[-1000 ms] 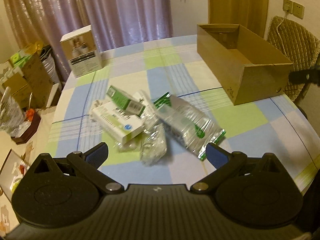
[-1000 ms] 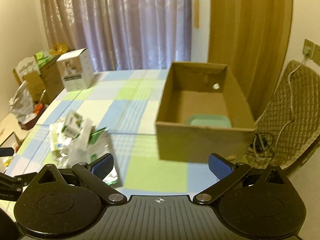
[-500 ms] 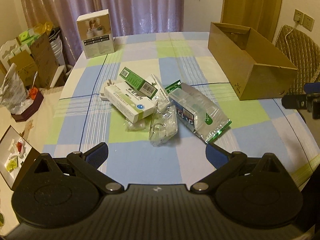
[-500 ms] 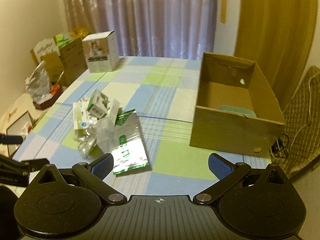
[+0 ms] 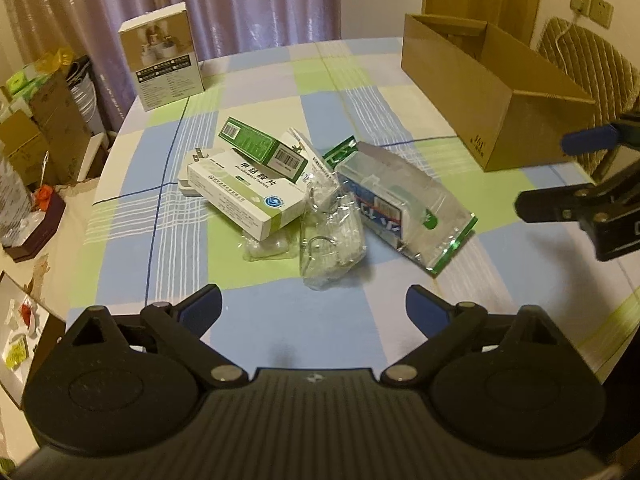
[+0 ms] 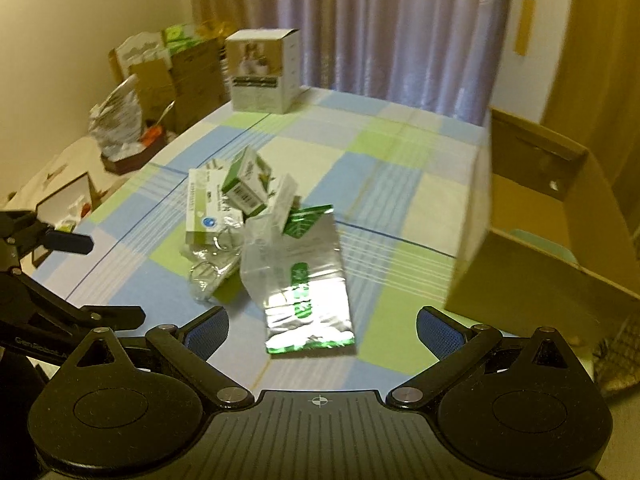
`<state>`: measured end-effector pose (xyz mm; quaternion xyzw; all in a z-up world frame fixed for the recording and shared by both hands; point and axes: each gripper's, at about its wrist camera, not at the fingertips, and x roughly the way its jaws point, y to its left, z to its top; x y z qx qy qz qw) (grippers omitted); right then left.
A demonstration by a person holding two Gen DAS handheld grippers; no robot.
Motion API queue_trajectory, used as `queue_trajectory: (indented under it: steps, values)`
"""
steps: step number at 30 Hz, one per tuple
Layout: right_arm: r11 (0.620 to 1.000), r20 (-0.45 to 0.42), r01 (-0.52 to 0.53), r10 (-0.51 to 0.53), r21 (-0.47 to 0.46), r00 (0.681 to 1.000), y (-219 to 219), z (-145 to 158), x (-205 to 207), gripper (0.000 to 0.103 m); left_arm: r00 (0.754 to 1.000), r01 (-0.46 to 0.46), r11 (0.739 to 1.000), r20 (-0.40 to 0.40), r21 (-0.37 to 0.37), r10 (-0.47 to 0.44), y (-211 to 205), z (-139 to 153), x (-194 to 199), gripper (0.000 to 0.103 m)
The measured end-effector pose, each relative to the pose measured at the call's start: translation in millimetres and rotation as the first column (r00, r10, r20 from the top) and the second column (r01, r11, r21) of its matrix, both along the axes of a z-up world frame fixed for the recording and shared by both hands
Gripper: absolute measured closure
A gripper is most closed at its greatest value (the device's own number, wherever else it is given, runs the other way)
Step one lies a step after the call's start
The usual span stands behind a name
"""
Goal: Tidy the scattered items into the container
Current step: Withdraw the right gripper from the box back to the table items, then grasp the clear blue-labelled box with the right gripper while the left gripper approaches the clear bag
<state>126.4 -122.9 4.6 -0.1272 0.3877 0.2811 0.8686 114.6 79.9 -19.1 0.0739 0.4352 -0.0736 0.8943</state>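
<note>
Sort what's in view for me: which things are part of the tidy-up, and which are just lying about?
Job:
cardboard box (the container)
white medicine box
green carton
silver-green pouch
clear plastic bags
white plug

Lying about:
tall printed box
chair
floor clutter beside the table

A lived-in home room
Purple curtains [image 5: 240, 4], a checked tablecloth [image 5: 280, 320], a cushioned chair [image 5: 592, 60] and stacked cartons [image 6: 176, 76] show it

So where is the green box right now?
In the left wrist view the green box sits mid-table on the pile, lying across the white box, left of the foil bag and well left of the cardboard box.
</note>
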Motion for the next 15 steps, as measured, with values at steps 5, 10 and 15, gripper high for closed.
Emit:
queue_trajectory:
  steps: [5,10,15]
  values:
    - [0.998,-0.002,-0.063,0.062,-0.025,0.998,25.3,-17.9,13.5,0.0,0.999,0.038,0.999,-0.018,0.016,-0.038,9.0,-13.0,13.7,0.007]
    - [0.992,-0.013,-0.117,0.117,-0.054,0.993,49.6,-37.8,27.3,0.018,0.995,0.095,0.995,-0.018,0.016,-0.095,14.0,-22.6,27.1,0.008]
    - [0.987,-0.022,-0.15,0.149,-0.064,0.989,69.5,-51.9,39.3,0.019,0.989,0.142,0.99,-0.034,0.021,-0.142,17.1,-34.6,39.7,0.014]
